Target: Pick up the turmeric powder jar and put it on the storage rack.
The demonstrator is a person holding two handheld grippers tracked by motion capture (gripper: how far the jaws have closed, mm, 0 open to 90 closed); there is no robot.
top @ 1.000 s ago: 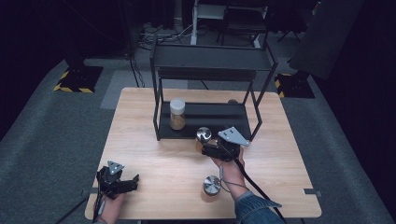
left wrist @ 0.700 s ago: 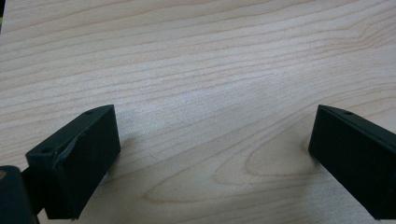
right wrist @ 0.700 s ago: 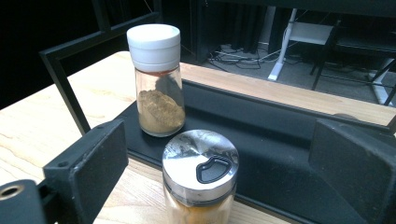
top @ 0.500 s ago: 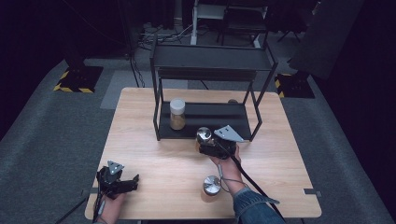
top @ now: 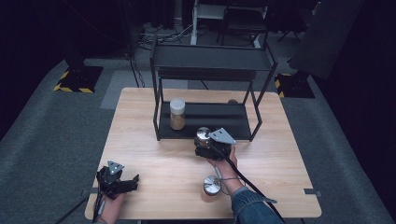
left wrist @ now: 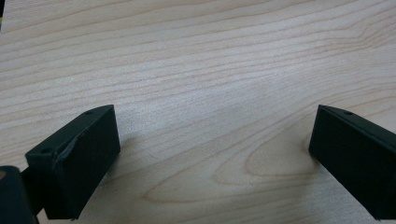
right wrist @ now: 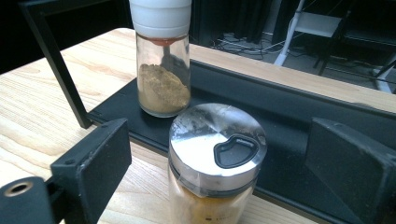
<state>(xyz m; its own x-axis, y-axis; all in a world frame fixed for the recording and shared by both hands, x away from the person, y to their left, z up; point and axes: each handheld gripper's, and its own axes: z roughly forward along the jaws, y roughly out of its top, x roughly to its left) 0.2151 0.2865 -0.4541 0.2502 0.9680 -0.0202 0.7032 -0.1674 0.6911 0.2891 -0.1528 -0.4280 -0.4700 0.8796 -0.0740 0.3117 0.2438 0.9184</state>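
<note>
Just above my right gripper point(top: 203, 140), at the centre of the high view, stands the black rack point(top: 212, 58); its lower shelf edge runs right behind the silver-lidded jar point(right wrist: 215, 154) I am working on. A white-capped jar point(right wrist: 161, 56) stands on that shelf in the upper left of the right gripper view, holding brown powder in its lower part. Another silver-lidded jar point(top: 211, 185) stands on the wooden table point(top: 280, 154) low in the high view, beside my right forearm.

My right hand point(top: 224, 161) reaches up the frame toward the rack. My left gripper point(top: 126, 183) rests at the lower left, jaws wide apart over bare wood.

The jar sits between my right jaws, which have just been closing; gaps still show on both sides, so they are not pressing. It holds yellowish powder under its lid.
</note>
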